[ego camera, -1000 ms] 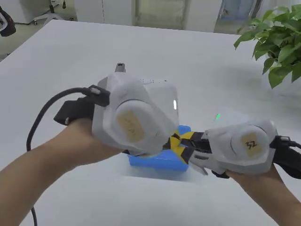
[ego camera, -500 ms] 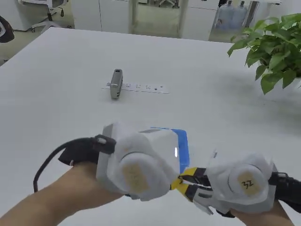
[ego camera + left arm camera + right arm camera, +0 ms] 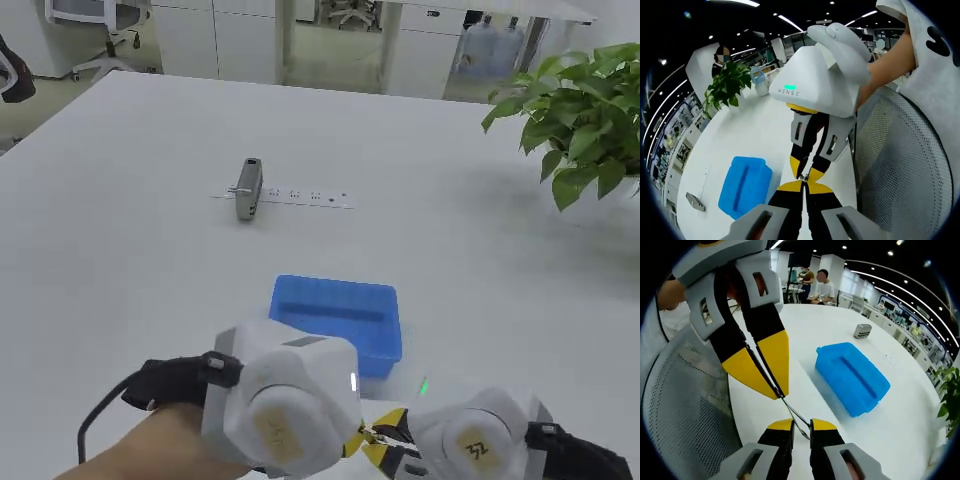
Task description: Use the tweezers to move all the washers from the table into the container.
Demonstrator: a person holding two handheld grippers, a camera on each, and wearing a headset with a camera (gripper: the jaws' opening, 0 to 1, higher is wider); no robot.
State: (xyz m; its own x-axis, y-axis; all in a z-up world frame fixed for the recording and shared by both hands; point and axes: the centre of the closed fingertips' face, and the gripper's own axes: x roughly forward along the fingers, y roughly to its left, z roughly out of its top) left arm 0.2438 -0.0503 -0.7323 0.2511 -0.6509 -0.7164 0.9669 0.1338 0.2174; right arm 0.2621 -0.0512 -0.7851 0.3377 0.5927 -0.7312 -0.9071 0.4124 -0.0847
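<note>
Carrying surface: a white tabletop (image 3: 120, 250) is seen, wide and matte.
Room: an open office is shown, with pale cabinets (image 3: 215, 40), an office chair (image 3: 80, 15) and water bottles (image 3: 495, 40) beyond the far edge. A mesh chair back (image 3: 685, 405) is seen at the near edge.
Left hand-held gripper (image 3: 805, 184): its yellow-tipped jaws are pressed together on the tweezers (image 3: 792, 412), which are gripped along their length.
Right hand-held gripper (image 3: 801, 426): its jaws are set only a narrow gap apart, and the free end of the tweezers is lodged in that gap. Whether that end is actually pinched cannot be told. The two grippers are held tip to tip above the near edge.
Container (image 3: 335, 318): a blue tray is placed on the tabletop near the near edge, just beyond the grippers.
Surroundings: a power strip (image 3: 300, 196) with a grey adapter (image 3: 248, 188) plugged into its left end is laid towards the middle, well apart from the container. A leafy plant (image 3: 585, 110) is stood by the right edge.
</note>
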